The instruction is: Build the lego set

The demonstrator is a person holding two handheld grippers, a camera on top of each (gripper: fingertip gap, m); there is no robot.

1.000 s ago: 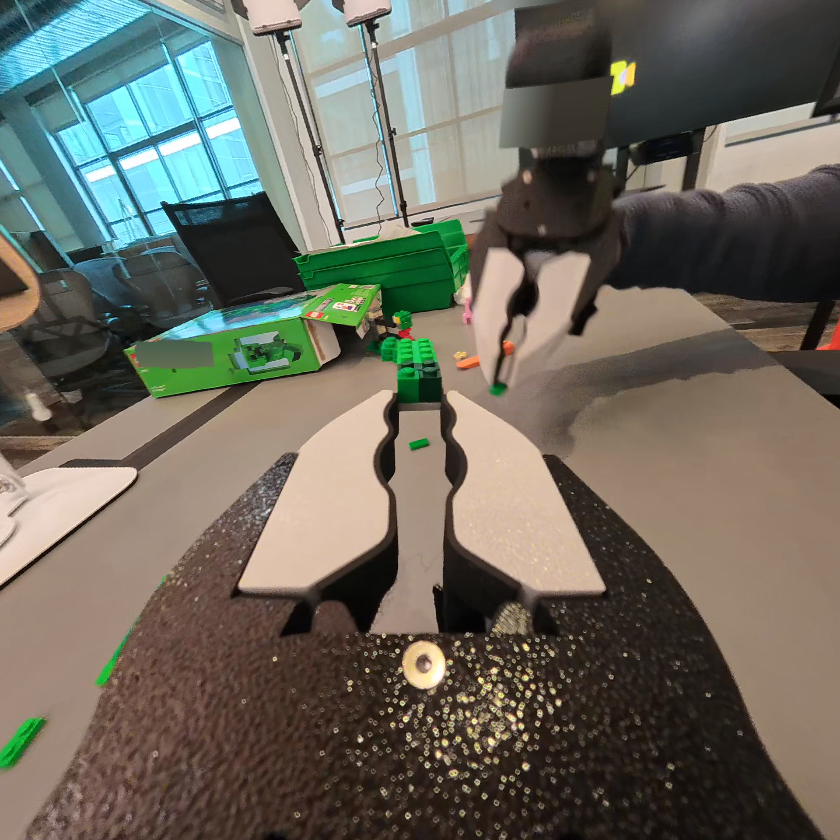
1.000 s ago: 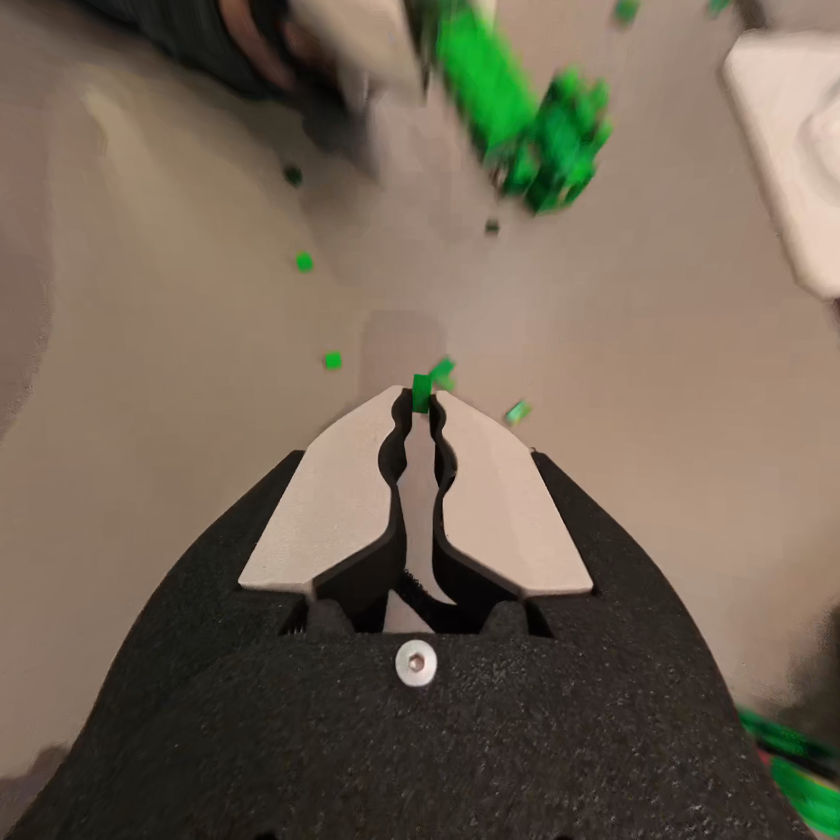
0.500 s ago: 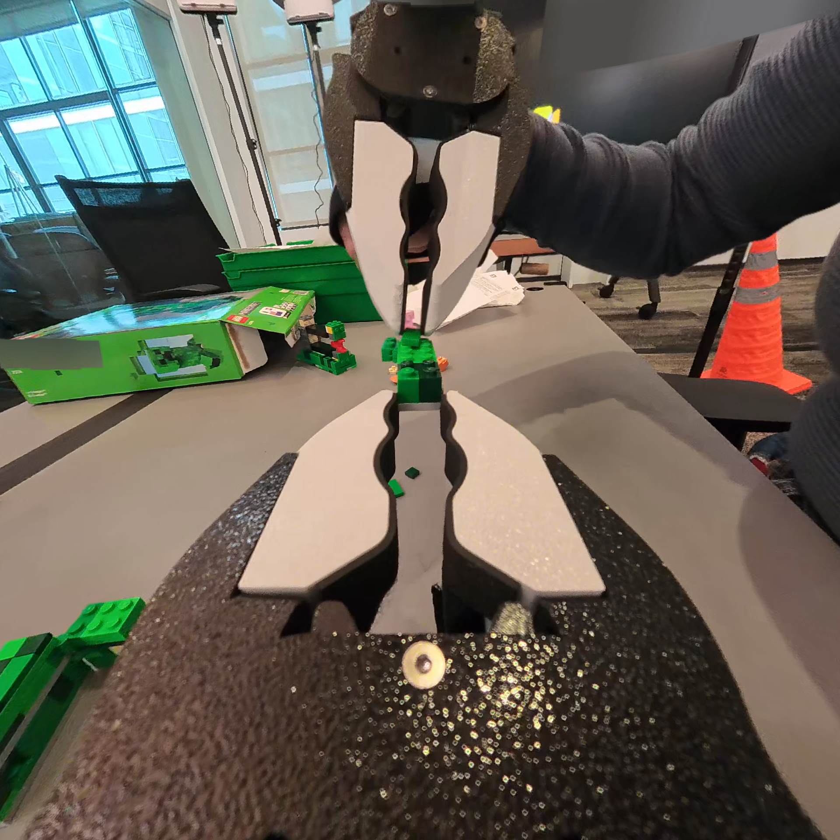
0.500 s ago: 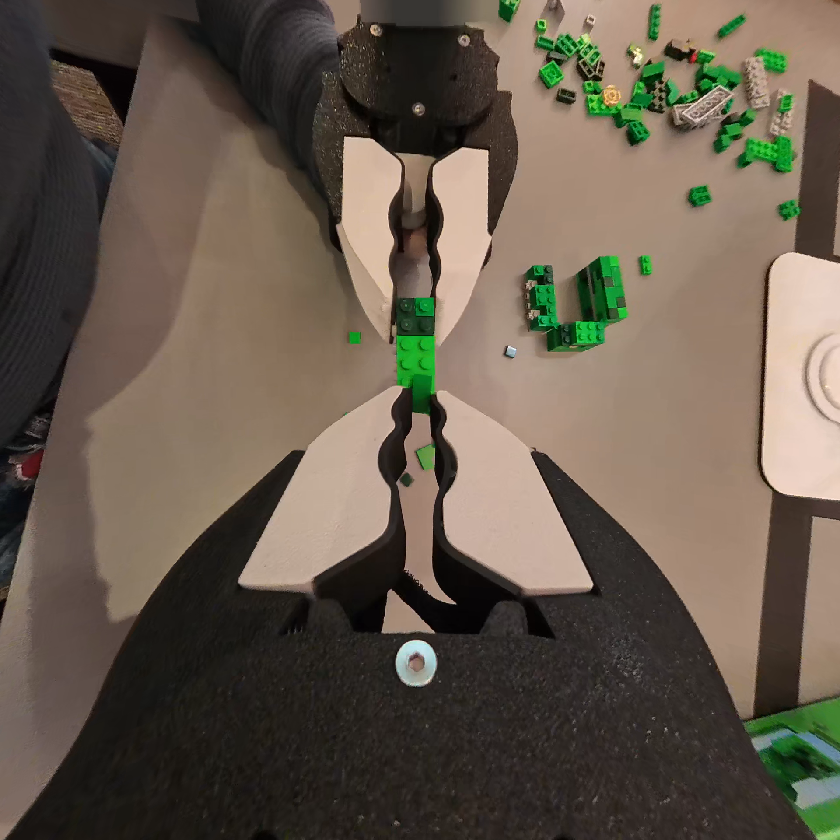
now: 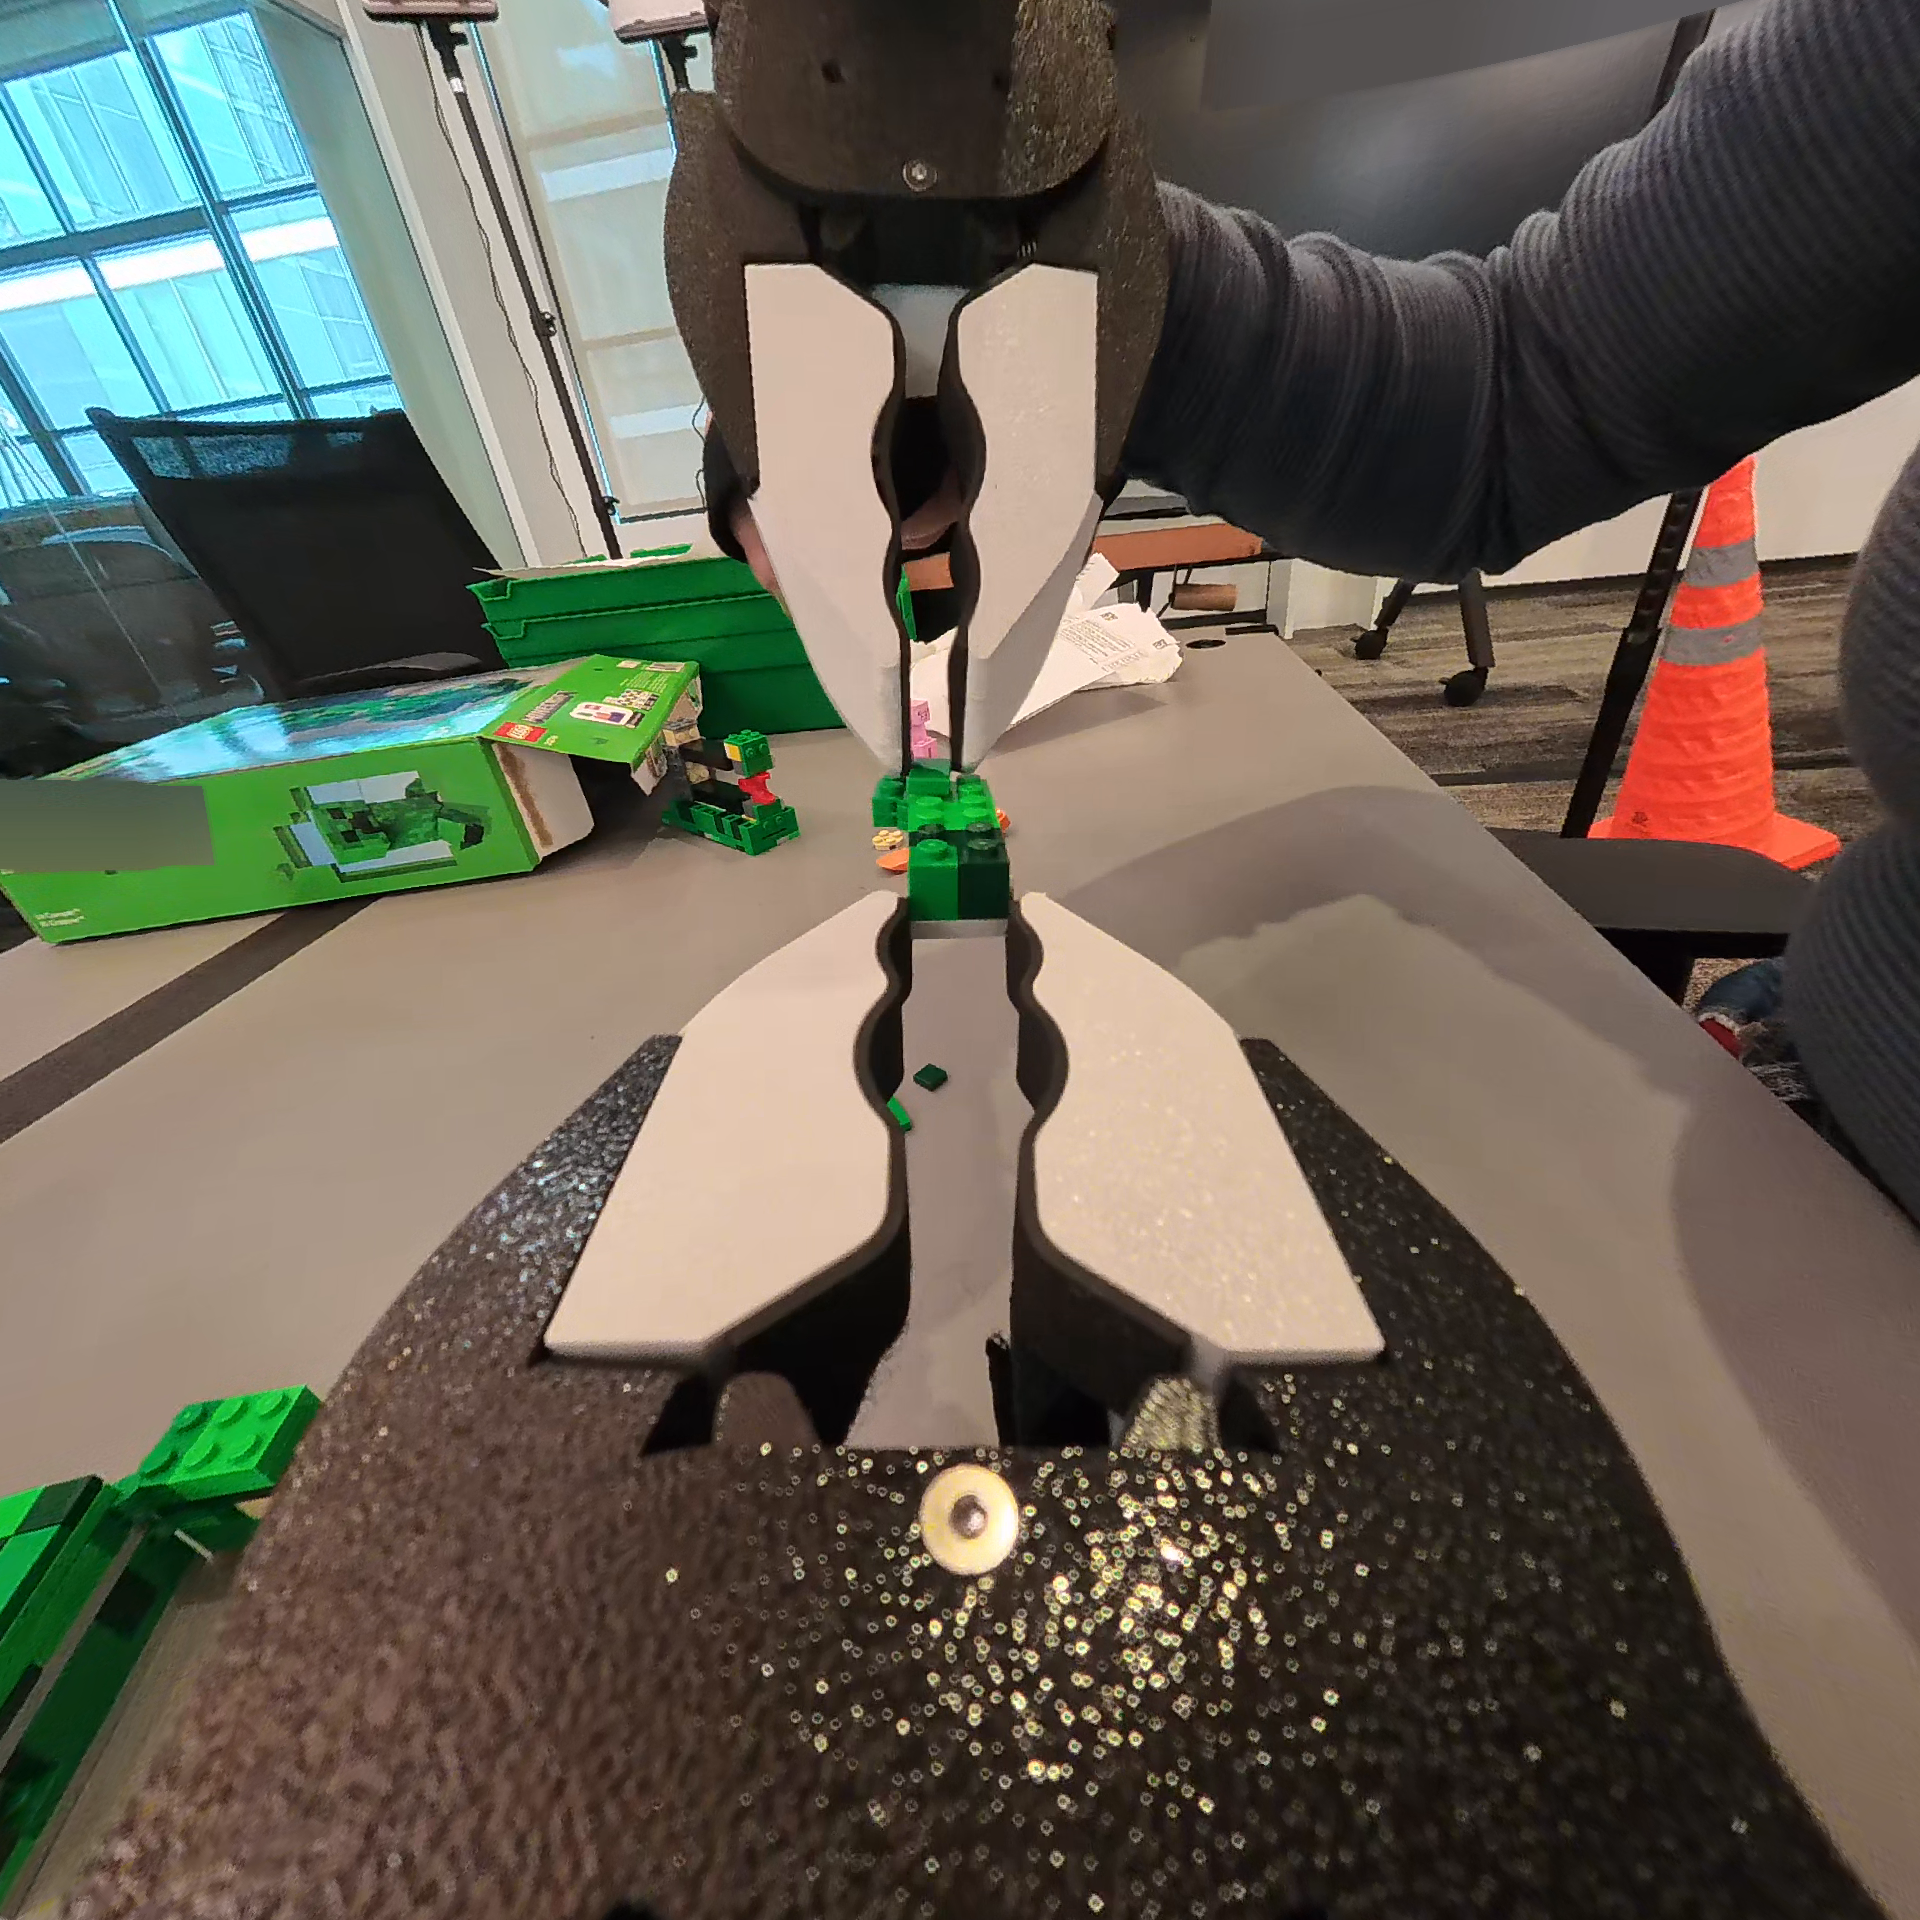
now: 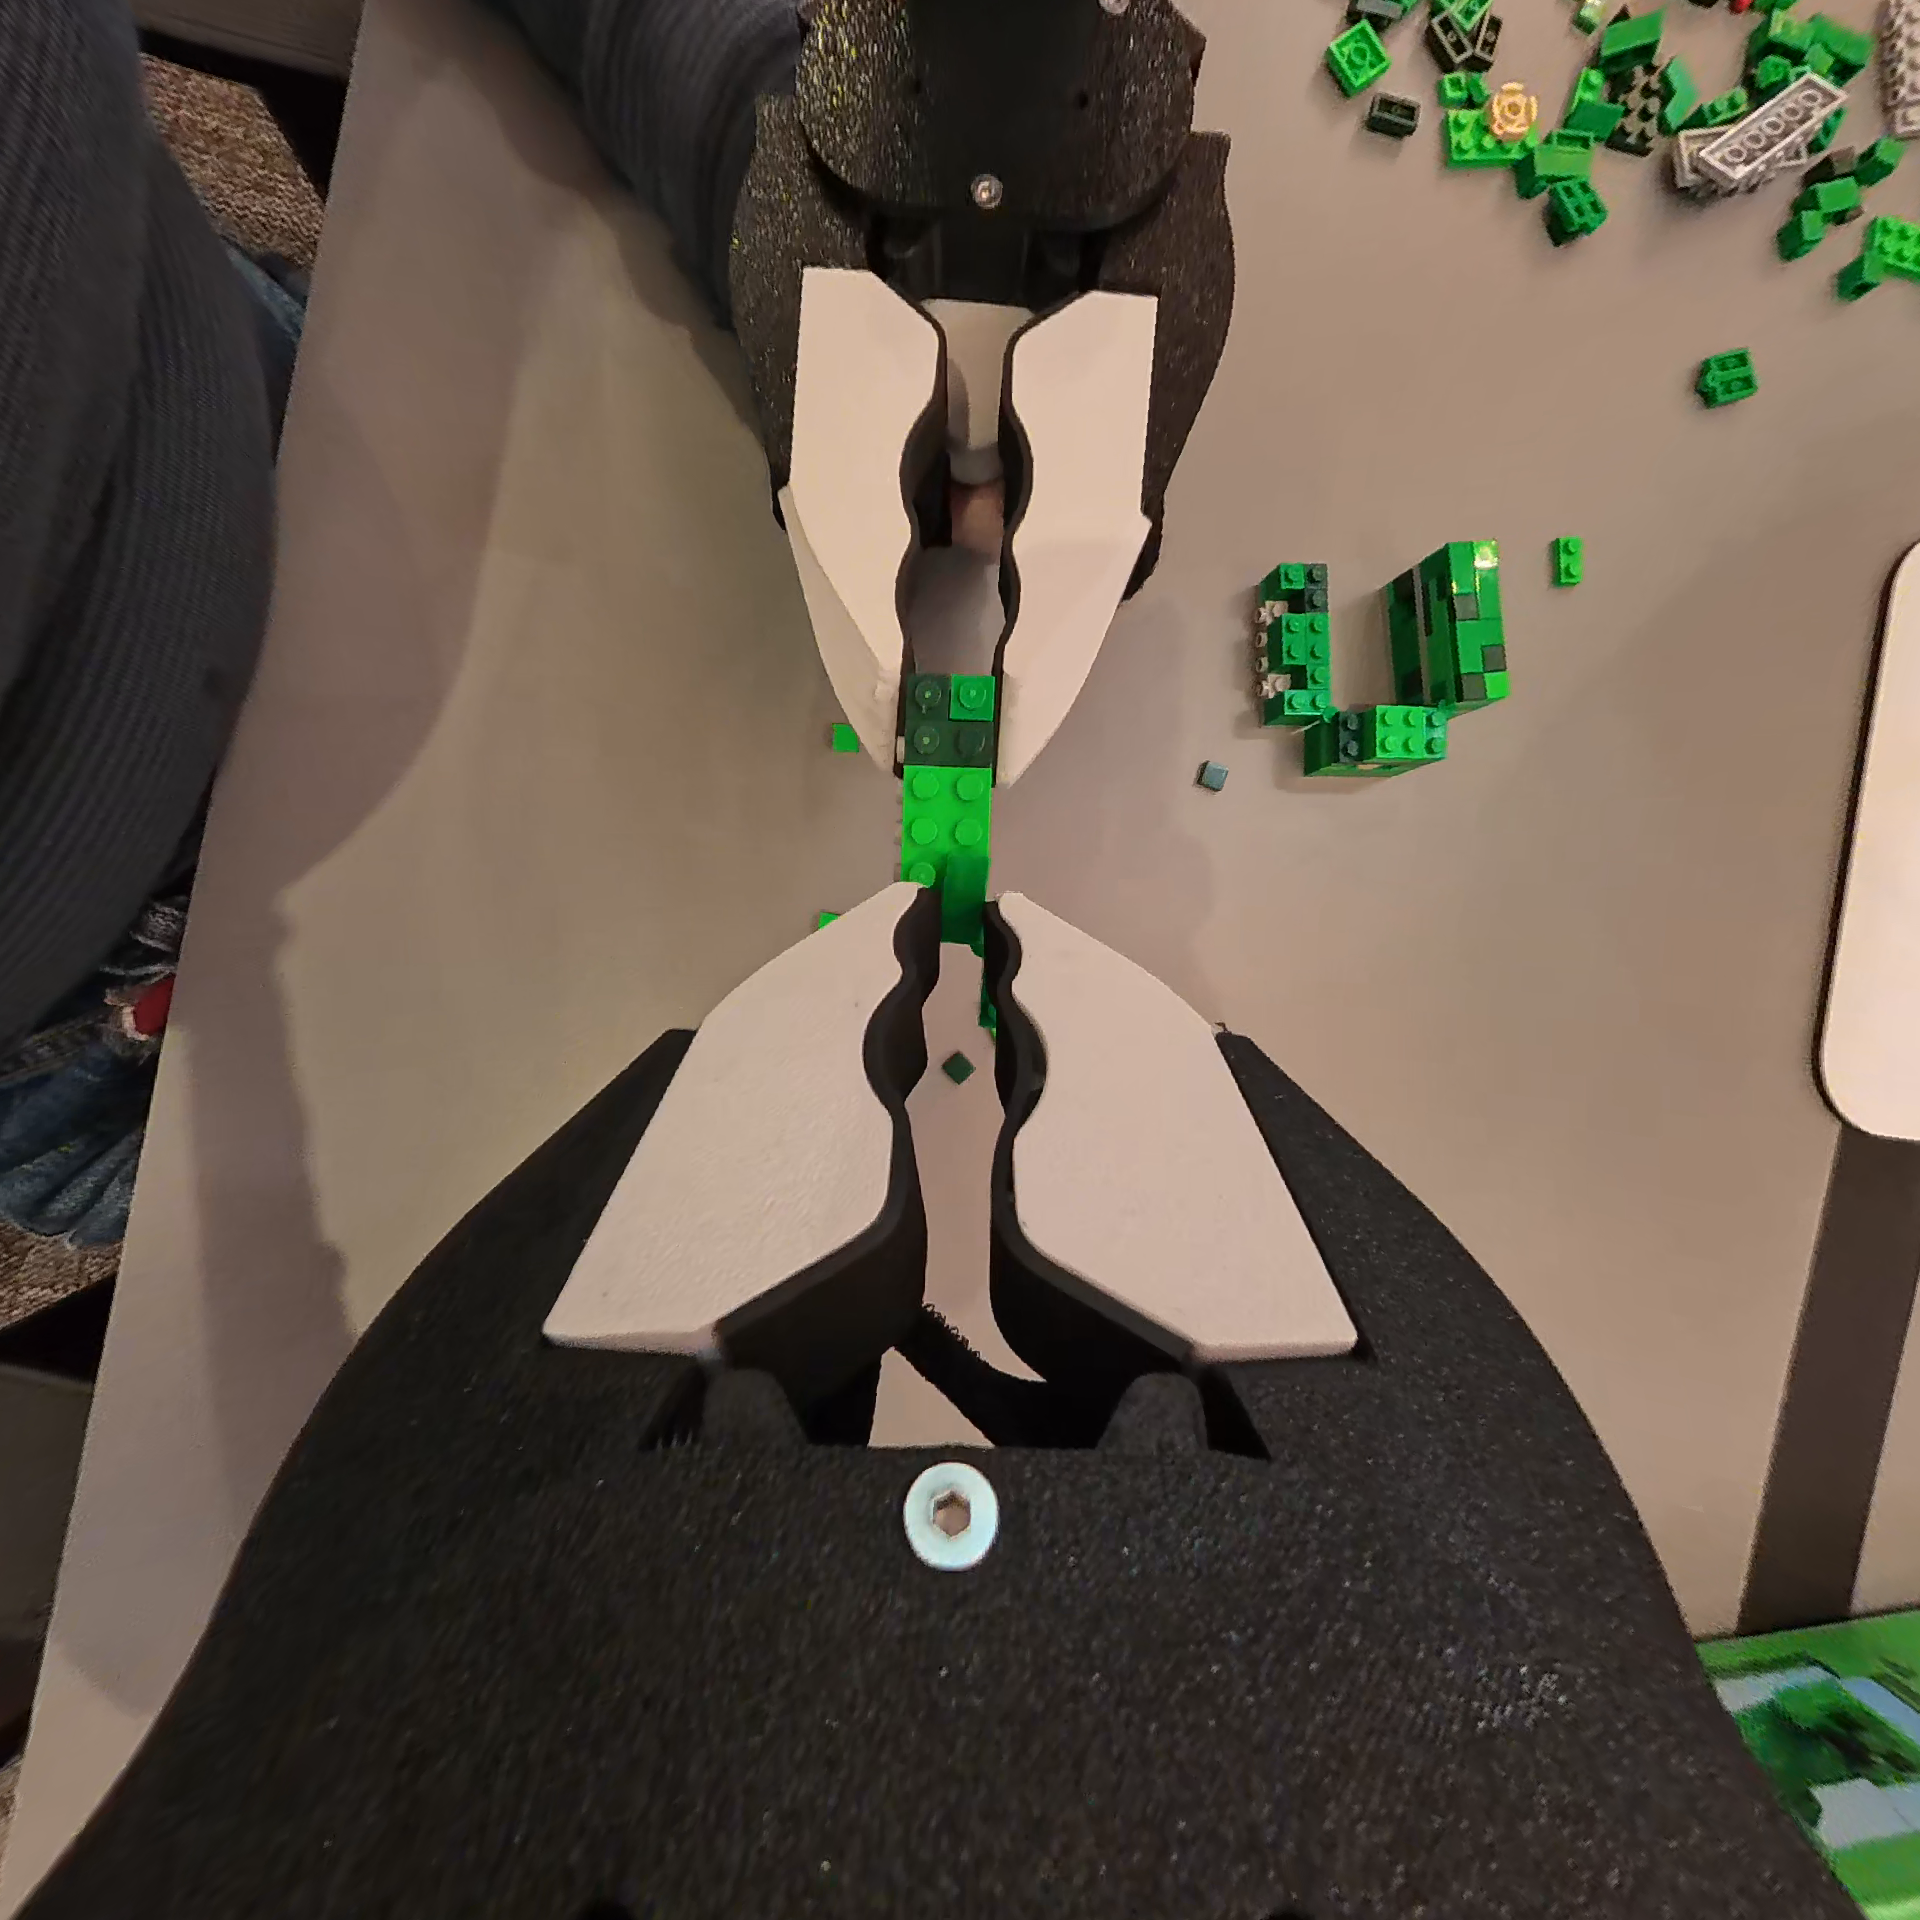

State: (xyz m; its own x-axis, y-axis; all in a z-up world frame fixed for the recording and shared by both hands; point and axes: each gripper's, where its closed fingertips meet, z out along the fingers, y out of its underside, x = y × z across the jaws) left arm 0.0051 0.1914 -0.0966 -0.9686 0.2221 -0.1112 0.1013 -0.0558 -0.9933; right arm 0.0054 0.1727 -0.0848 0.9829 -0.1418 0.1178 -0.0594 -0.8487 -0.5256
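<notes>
Left gripper point(image 5: 956, 904) clamps the green stack point(image 5: 951, 842); right gripper point(image 6: 951, 899), directly above, pinches a small plate point(image 6: 961, 899) onto the stack's near end, long axis running between both.

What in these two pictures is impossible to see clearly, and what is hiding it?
- Right wrist view: the near end of the green brick assembly is covered by the right hand-held gripper, so whether the small green plate is seated cannot be told.
- Left wrist view: the left hand-held gripper hides the assembly's base.
- Left wrist view: the green build at lower left is cut off by the edge.
- Right wrist view: the loose brick pile is cut off at the top.
</notes>
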